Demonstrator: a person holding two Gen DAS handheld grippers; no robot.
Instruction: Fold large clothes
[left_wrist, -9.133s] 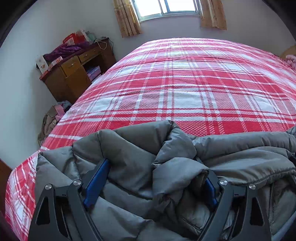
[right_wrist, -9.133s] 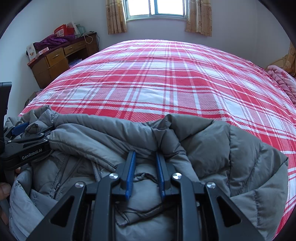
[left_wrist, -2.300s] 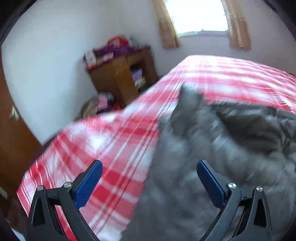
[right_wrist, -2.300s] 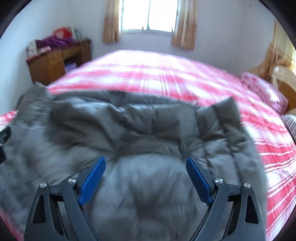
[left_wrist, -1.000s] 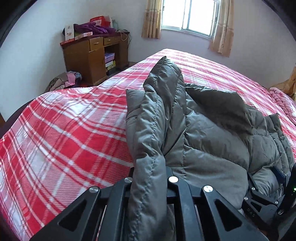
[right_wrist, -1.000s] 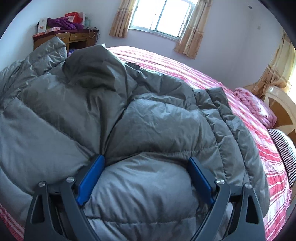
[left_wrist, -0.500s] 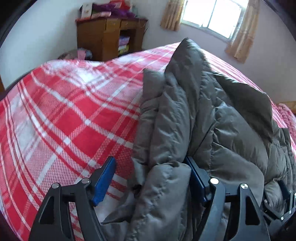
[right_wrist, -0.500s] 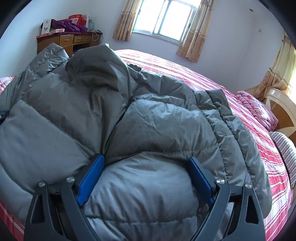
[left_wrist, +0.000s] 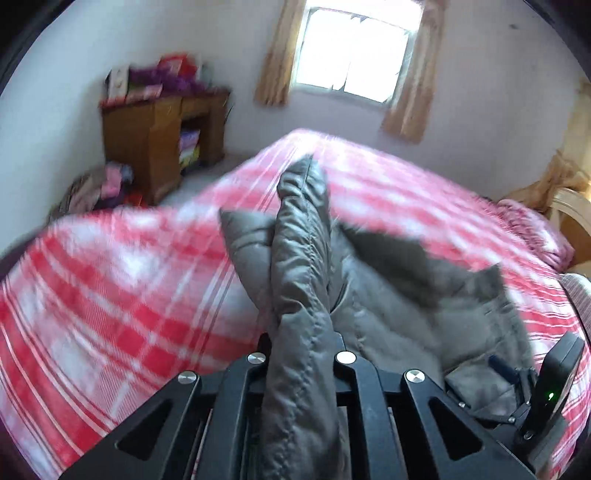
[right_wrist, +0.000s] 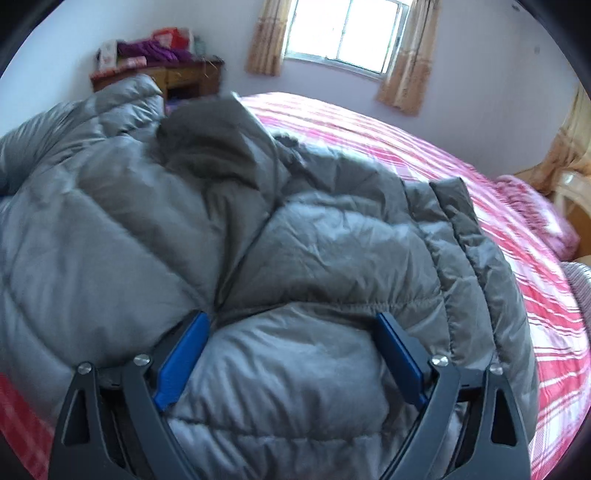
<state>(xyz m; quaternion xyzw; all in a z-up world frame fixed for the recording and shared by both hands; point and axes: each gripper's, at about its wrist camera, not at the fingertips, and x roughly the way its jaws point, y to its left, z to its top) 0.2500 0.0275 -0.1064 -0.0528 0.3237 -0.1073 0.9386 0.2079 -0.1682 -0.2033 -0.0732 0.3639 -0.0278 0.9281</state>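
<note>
Having reclosed since half a second ago, left tongs pinch the jacket; right tongs stay wide.

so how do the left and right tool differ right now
The left tool is shut, pinching a raised ridge of the gray jacket; the right tool is open with its blue pads wide apart. The left one lifts fabric up between its fingers, while the right one only straddles a puffy panel. Both are at the same jacket on the plaid bed.

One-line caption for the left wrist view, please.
Left gripper shut on a fold of the grey puffer jacket over the red plaid bed.
</note>
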